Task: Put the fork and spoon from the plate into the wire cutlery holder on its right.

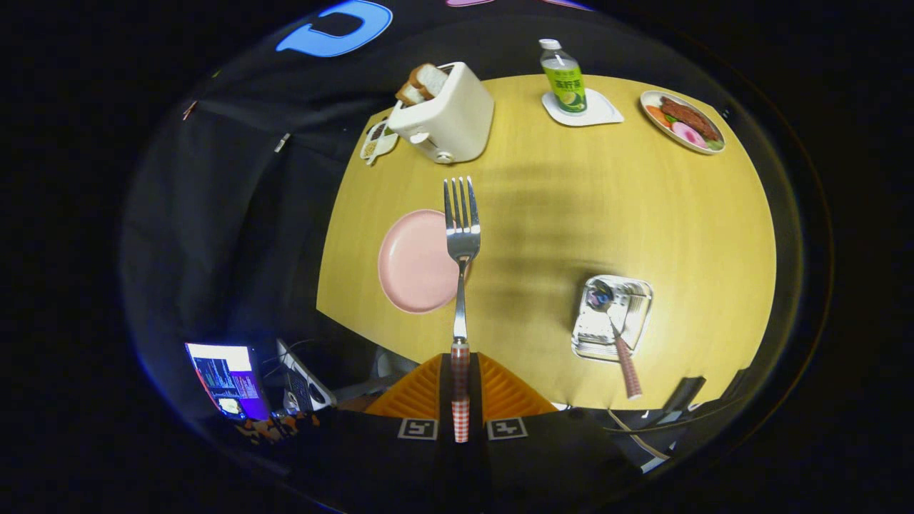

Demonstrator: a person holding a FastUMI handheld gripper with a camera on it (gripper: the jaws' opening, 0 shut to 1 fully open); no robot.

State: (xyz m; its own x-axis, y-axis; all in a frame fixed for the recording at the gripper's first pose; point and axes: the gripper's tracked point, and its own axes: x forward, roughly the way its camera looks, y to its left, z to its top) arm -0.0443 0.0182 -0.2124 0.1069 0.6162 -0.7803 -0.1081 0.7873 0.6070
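Note:
My gripper [460, 385] is shut on the checked handle of the fork [462, 235], which points straight ahead with its tines up, high above the table. Below it to the left lies the pink plate [414, 260], bare. To the right of the fingers stands the wire cutlery holder [614, 314]. The spoon [621, 343] rests in it, bowl down inside, its checked handle sticking out toward me.
On the yellow round table [571, 207] stand a white toaster [446, 114] with bread, a small dish [377, 139] beside it, a bottle [564, 78] on a white coaster, and a plate of food [682, 121] at the far right. A laptop [228, 378] sits below left.

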